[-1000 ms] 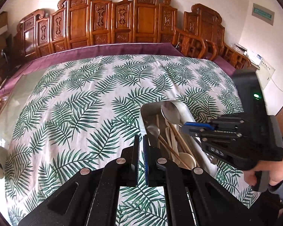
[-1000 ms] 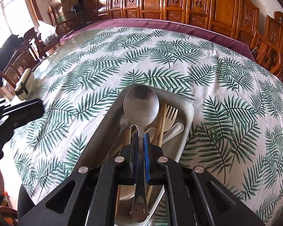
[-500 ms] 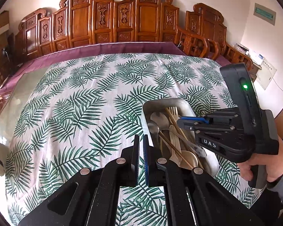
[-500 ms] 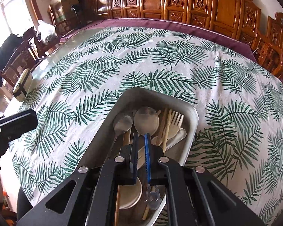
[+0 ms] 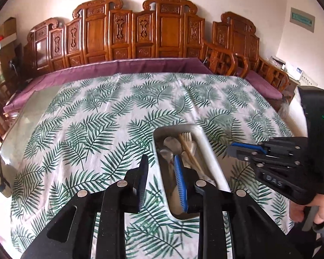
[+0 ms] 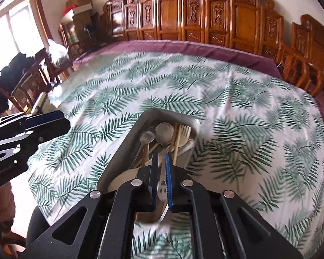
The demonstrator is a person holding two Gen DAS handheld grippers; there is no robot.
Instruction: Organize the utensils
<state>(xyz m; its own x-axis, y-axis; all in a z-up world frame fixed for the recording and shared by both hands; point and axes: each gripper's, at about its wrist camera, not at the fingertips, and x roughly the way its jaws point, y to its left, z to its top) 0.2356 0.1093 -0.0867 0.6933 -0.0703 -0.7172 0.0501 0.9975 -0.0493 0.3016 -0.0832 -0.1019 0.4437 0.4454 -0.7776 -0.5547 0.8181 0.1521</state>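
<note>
A metal tray (image 5: 207, 151) lies on the palm-leaf tablecloth and holds metal spoons (image 6: 164, 131), a wooden fork (image 6: 183, 131), chopsticks and a pale spoon. My left gripper (image 5: 159, 161) is open and empty, its jaws astride the tray's left wall. My right gripper (image 6: 161, 157) hovers over the tray's near end with its jaws slightly apart and nothing gripped; the large metal spoon lies in the tray under them. The right gripper also shows in the left wrist view (image 5: 233, 149), to the right of the tray.
The tablecloth (image 5: 97, 129) covers a large table with a purple cloth border (image 5: 118, 69). Carved wooden chairs (image 6: 226, 21) line the far side and right. More chairs and boxes (image 6: 54, 60) stand to the left.
The right gripper lowered the large spoon into the tray, let it go and drew back. The left gripper's jaws opened wide.
</note>
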